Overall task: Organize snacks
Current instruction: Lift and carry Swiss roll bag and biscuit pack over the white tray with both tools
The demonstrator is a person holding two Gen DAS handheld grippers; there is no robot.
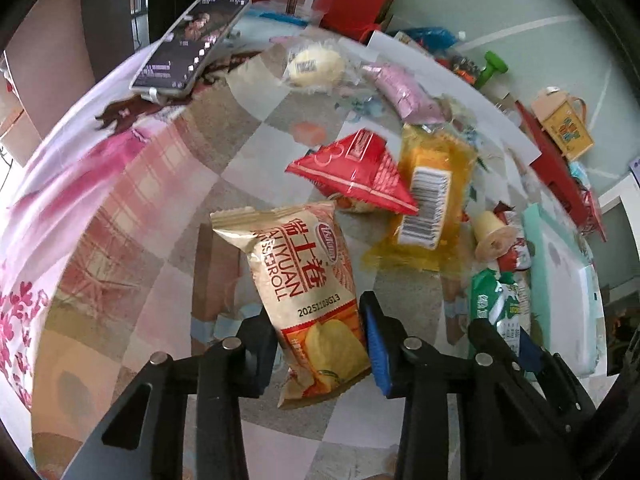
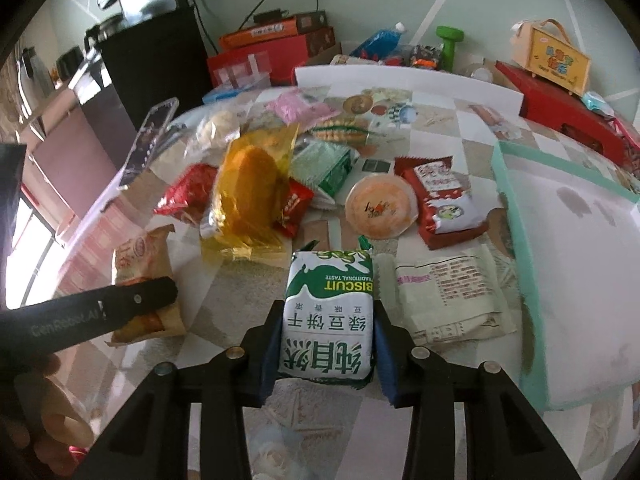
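A beige Swiss roll packet lies lengthwise on the patterned tablecloth, and my left gripper is shut on its lower end, pads against both sides. The right wrist view shows the same packet at the left under one finger of that gripper. My right gripper is shut on a green and white biscuit packet, held by its near half. From the left wrist view this packet and the right gripper's fingers sit at the lower right.
A loose pile of snacks fills the table's middle: a red packet, a yellow wrapped cake, a pink packet, a round orange cup. A phone lies at the far left. A teal-rimmed white tray stands at the right.
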